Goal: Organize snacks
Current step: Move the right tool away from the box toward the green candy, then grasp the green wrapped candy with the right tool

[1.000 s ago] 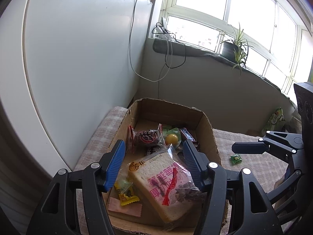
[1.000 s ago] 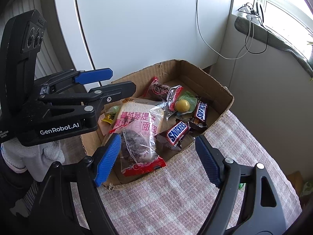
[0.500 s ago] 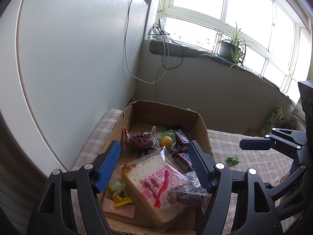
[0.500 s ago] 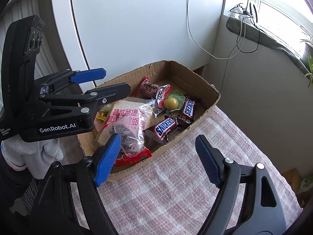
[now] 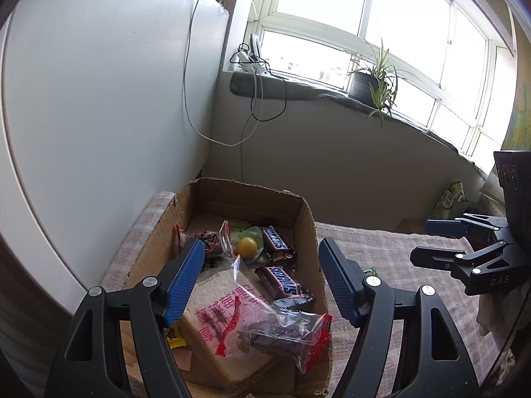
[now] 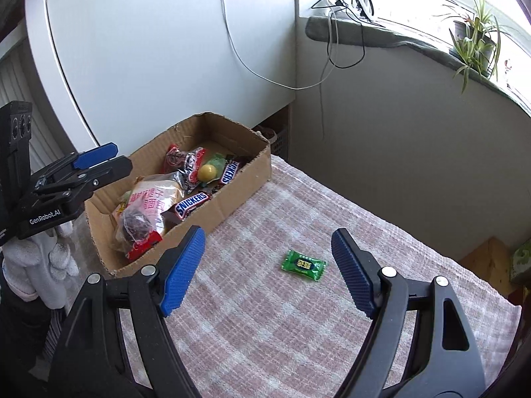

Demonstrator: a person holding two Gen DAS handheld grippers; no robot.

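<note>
A cardboard box stands on the checked cloth and holds a bagged bread slice, a red-edged bag of dried fruit, Snickers bars, a yellow ball and other packets. A green wrapped candy lies alone on the cloth, right of the box. My left gripper is open and empty above the box's near end. My right gripper is open and empty over the cloth, the candy lying between its fingertips further ahead.
A white cabinet wall rises behind the box. Cables hang from the windowsill, where a potted plant stands. The checked cloth covers the table to its right edge. A green packet sits at the far right.
Both grippers have drawn back and up from the box. The right one has swung right over the cloth, bringing the green candy into its view. Both stayed open.
</note>
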